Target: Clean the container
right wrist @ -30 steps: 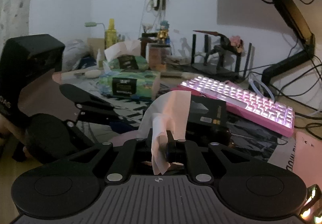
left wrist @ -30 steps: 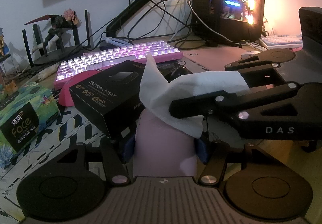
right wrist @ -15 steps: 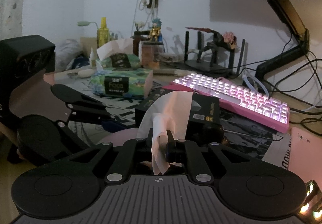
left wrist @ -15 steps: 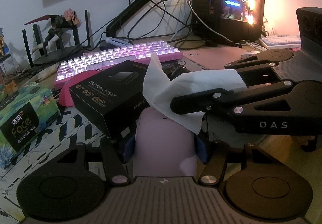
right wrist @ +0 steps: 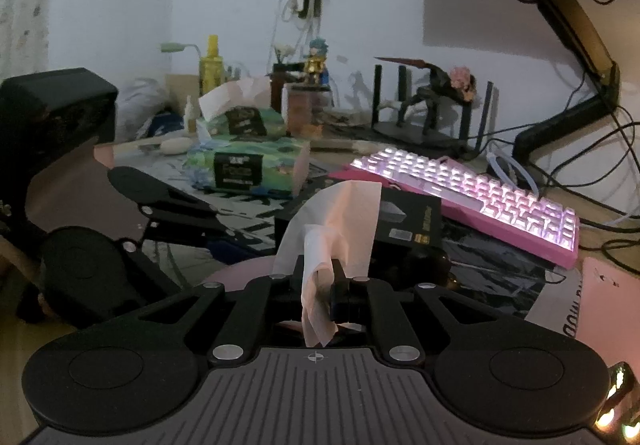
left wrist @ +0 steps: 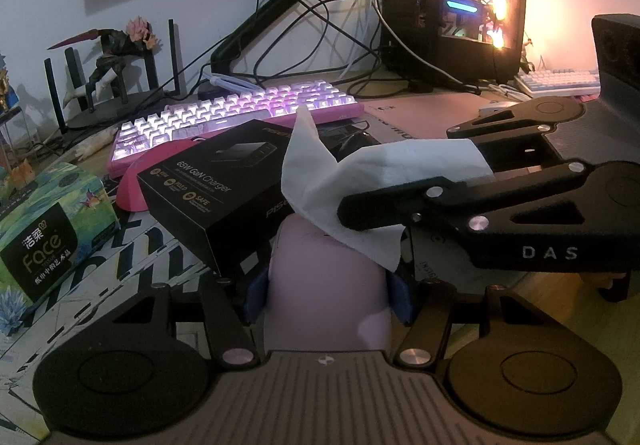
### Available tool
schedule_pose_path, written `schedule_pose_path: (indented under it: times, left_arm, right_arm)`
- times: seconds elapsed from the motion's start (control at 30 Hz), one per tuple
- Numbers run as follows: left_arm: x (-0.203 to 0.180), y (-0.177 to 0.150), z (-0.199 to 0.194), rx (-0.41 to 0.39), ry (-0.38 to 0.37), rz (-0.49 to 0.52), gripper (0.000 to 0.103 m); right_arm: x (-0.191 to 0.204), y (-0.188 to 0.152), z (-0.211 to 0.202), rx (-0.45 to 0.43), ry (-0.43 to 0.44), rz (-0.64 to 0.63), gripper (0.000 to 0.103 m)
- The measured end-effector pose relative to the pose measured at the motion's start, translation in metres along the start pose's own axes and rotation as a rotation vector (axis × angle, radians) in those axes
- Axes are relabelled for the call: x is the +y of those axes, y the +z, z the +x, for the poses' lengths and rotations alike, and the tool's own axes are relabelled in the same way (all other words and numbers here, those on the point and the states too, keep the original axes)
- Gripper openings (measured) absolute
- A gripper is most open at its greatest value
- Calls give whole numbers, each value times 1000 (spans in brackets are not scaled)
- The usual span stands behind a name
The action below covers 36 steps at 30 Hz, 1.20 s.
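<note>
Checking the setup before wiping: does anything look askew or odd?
Only the charger box: it sits tilted, one end propped on the pink wrist rest. The container and tissue are gripped normally.

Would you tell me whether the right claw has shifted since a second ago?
Yes: the right claw and its tissue drifted slightly right against the charger box.

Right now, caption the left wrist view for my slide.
Left gripper holds pink container; right gripper presses white tissue on top.

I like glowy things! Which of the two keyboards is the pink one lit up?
The pink backlit keyboard behind the black charger box. The other, a pale blue-white keyboard, sits far right beside the computer tower.
</note>
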<state>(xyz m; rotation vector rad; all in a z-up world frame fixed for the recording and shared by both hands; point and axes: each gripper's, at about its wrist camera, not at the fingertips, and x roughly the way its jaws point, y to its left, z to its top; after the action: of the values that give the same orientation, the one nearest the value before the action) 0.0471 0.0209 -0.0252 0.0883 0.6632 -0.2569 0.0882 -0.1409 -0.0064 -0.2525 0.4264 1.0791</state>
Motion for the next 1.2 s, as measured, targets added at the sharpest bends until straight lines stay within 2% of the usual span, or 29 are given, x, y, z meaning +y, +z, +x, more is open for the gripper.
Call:
schedule_pose_path:
  times: [1.2]
  left_arm:
    - [0,0,0,0,0,0,60]
  right_arm:
    - [1,-1,-4,-4,13,-10,12]
